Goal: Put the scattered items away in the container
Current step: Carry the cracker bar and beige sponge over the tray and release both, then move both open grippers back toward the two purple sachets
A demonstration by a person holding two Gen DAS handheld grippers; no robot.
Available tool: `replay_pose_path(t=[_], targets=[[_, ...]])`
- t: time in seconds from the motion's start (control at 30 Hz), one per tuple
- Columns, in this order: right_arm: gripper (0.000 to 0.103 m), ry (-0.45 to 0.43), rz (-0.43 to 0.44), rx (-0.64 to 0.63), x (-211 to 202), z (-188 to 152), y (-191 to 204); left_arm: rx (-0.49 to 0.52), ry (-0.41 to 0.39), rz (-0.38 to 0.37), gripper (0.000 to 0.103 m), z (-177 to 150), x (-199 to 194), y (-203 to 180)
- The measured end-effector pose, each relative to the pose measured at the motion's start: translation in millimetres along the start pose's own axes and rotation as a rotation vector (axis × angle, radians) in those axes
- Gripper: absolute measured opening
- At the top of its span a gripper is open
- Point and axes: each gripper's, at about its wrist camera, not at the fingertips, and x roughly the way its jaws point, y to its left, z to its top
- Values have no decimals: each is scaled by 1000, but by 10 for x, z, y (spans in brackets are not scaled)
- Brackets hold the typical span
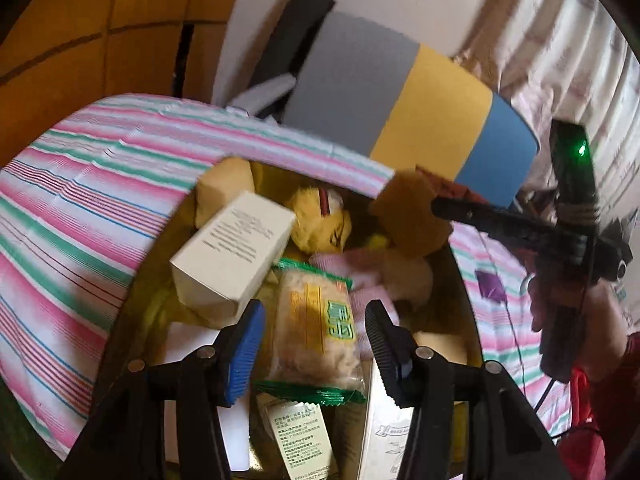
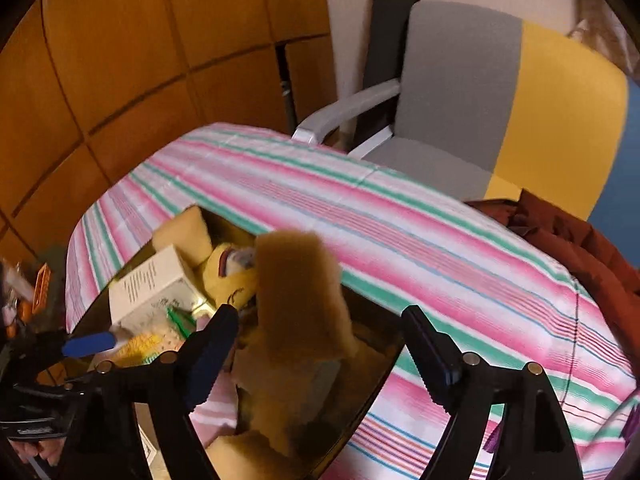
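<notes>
The container (image 1: 460,280) is a dark, glossy-walled box on the striped table, full of items: a white carton (image 1: 232,252), a green-edged snack packet (image 1: 316,328), a yellow plush toy (image 1: 320,220), a brown sponge (image 1: 408,216) and pink cloth (image 1: 360,276). My left gripper (image 1: 316,344) is open over the snack packet, not touching it. My right gripper (image 2: 320,356) is open with the brown sponge (image 2: 300,292) standing between its fingers, free of both. The right gripper also shows in the left wrist view (image 1: 460,208), beside the sponge. The carton (image 2: 152,292) and plush toy (image 2: 232,272) show in the right wrist view.
The table wears a pink, green and white striped cloth (image 2: 400,216). A grey, yellow and blue chair (image 2: 500,92) stands behind it, with a dark red cloth (image 2: 580,248) at the right. Wooden wall panels (image 2: 140,60) lie beyond. More boxes (image 1: 296,436) lie in the container's near end.
</notes>
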Motion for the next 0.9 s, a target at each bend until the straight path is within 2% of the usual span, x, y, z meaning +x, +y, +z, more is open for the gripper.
replay_pose_path(t=[0.07,0.2,0.33,0.37,0.43,0.5,0.57,0.7,0.9], targets=[[55,14,-4,-23,49,55,39,-9,-39,15,53,0,-77,-4],[49,70,36,-72,280,84,209,-25,-79,29,53,6,-162,26],[50,150,68,-178,448,33,459,-33,-89,38,53,-8,-260,65],[50,155,49,-202,458,33,484,-38,-89,40,53,-6,-272,77],[49,130,-60,-206,432,59,433,-47,-98,43,53,-6,-295,89],[50,89,-102,-164,345,81,323,-50,-104,49,53,-14,-319,97],[50,37,-46,-92,180,79,221,-53,-107,48,53,-13,-327,92],[61,-43,-11,25,-147,-44,30,-75,-109,37,53,-23,-316,55],[65,-51,17,186,-375,-322,-284,-83,-83,7,58,-87,-233,-126]])
